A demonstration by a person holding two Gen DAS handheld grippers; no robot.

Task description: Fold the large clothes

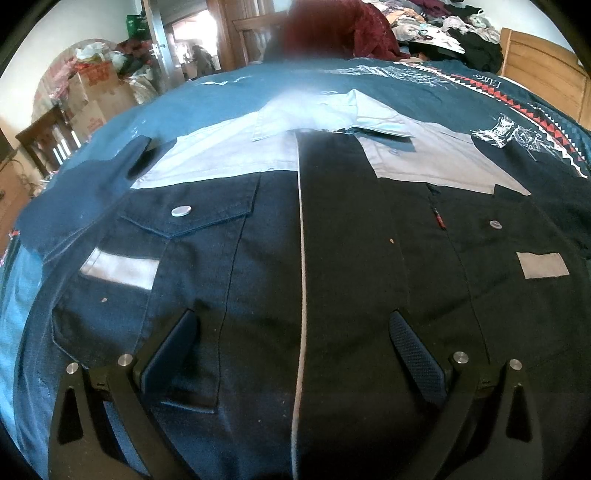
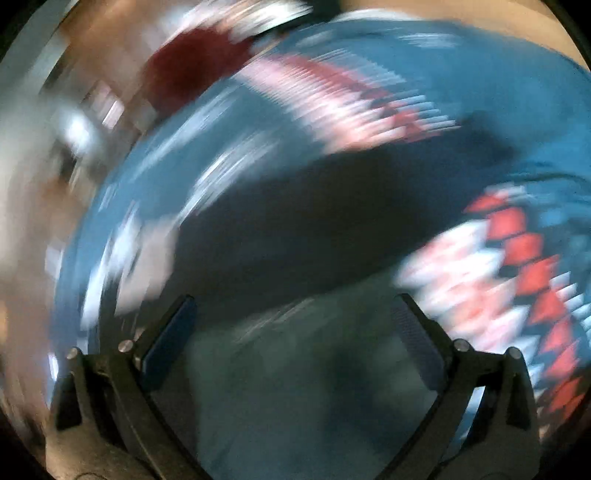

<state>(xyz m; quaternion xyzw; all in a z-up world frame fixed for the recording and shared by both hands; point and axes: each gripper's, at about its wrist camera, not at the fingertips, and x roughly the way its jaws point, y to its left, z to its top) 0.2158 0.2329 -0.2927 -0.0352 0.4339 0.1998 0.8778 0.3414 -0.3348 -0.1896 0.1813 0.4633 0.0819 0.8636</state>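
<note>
The left tongs (image 1: 295,347) stand wide open just above the dark navy work shirt with grey collar and grey patches (image 1: 332,258), gripping nothing. The shirt lies flat, front side up, on the blue bed cover with a red and white zigzag band (image 1: 229,92). Its round silver pocket button (image 1: 181,211) is near the left finger. Behind the bed, a heap of mixed clothes (image 1: 443,22) is seen. The right wrist view is very blurred; the right tongs (image 2: 295,321) are open too, over dark cloth and the bed cover.
</note>
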